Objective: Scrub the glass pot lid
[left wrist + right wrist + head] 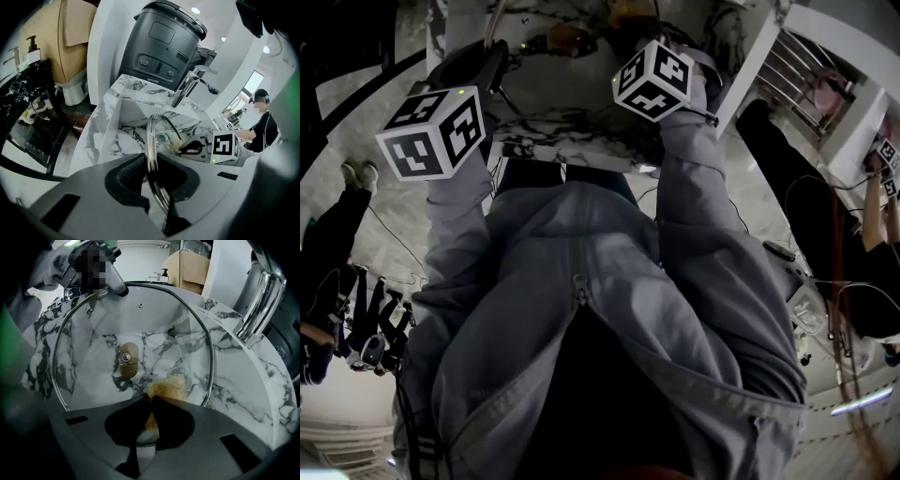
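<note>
The glass pot lid (140, 319) stands tilted over the marble sink, its steel rim and brown knob (125, 359) showing through the glass. My left gripper (152, 174) is shut on the lid's rim (151, 136), seen edge-on between the pads. In the right gripper view that gripper holds the rim at the top left. My right gripper (151, 408) is shut on a yellow-brown scrub pad (166, 387), which lies against the lower part of the glass. In the head view only the two marker cubes (431, 131) (654, 80) show above the sink; the jaws are hidden.
A chrome faucet (258, 301) rises at the sink's right rim, also as the faucet (187, 86) behind the lid. A large dark appliance (166, 47) stands behind it. The marble basin wall (262, 394) curves round the lid. A person (260, 122) stands far right.
</note>
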The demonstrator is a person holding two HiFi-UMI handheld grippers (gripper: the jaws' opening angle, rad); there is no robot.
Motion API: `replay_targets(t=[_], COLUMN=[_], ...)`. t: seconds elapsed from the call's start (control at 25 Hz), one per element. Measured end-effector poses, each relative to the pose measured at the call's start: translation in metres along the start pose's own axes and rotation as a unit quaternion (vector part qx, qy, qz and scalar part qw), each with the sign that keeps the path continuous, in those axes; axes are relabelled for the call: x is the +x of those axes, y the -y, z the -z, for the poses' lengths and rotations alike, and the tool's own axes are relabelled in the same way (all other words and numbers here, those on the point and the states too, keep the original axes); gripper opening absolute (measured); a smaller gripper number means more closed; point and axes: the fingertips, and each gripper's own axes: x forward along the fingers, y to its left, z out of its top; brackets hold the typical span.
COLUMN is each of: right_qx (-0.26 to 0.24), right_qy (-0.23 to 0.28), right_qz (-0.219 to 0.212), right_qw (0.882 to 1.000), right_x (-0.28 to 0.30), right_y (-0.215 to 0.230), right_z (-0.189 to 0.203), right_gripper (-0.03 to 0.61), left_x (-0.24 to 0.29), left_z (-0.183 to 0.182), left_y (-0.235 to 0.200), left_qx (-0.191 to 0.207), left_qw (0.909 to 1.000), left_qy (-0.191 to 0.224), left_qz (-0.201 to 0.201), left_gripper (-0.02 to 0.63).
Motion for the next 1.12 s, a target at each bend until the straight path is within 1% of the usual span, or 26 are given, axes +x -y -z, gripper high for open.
replay_targets(t=[0.32,0.68,1.0,1.12], right_qx=[0.005,0.02,0.031,0.035], right_qy=[-0.015,-0.023,-0.025,-0.017], right_qz=[-0.037,-0.1,-0.193,-0.216], right_qw=[0.999,0.994,0.98,0.976], right_x=[-0.005,-0.012,-0.019,-0.021], right_y=[-0.044,-0.087,-0.126,-0.136], right_z=[0.007,0.011,0.011,0.009], right_gripper=[0.044,0.043,0.043,0.043], left_x=[0.0,-0.002,-0.002,-0.003], left_z=[0.0,0.001,0.002,0.003], left_y=[0.0,0.001,0.001,0.001], left_qx=[0.004,0.01,0.014,0.017], left_qw=[1.0,0.9999,0.9998,0.9997], left_qy=[0.003,0.007,0.013,0.015], left_qz=[-0.002,-0.002,-0.002,-0.002], left_gripper=[0.075,0.075,0.074,0.074])
